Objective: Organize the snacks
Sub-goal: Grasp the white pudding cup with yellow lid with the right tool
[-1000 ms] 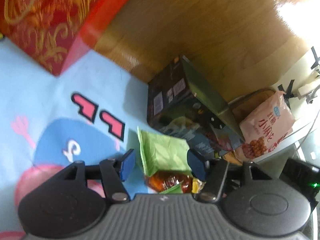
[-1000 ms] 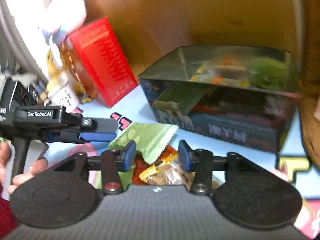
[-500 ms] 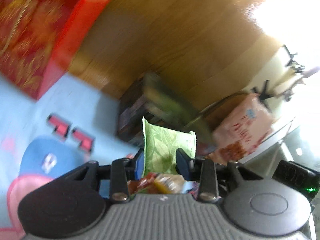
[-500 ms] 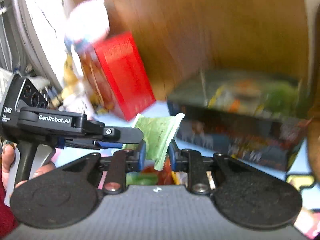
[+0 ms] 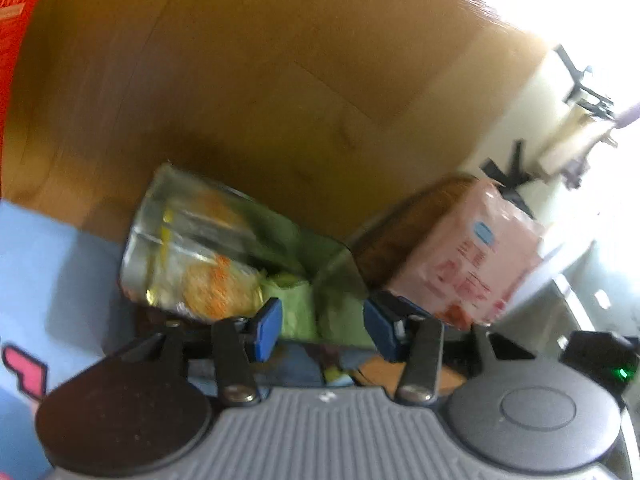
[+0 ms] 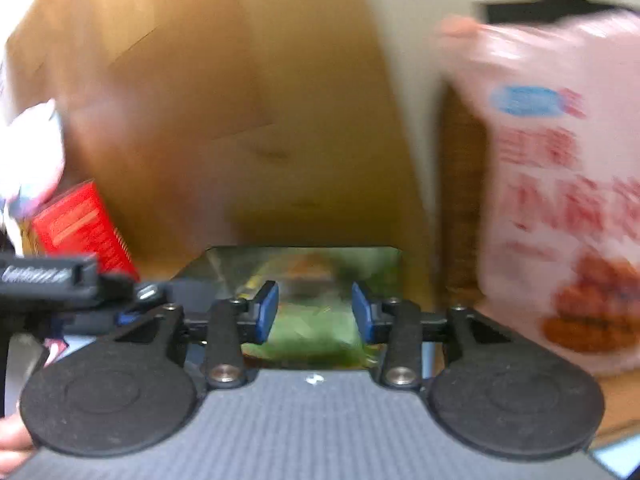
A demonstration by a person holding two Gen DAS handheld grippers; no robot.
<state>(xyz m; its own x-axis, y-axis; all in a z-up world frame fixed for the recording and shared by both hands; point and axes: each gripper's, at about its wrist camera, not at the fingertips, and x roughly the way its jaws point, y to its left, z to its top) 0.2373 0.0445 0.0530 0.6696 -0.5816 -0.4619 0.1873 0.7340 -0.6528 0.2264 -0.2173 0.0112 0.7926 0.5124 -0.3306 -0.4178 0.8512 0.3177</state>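
A green packet (image 5: 304, 312) lies in the open tin (image 5: 160, 240) beside an orange packet (image 5: 216, 288); a pink bag (image 5: 464, 256) stands just right.

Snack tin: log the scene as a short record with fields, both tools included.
Container: open snack tin on the blue mat
Contents: green packet, orange-printed packets; blurred
Left tool: open, above the tin, nothing gripped
Right tool: open, above the tin
Beside tin: pink snack bag, upright
Further left: red box
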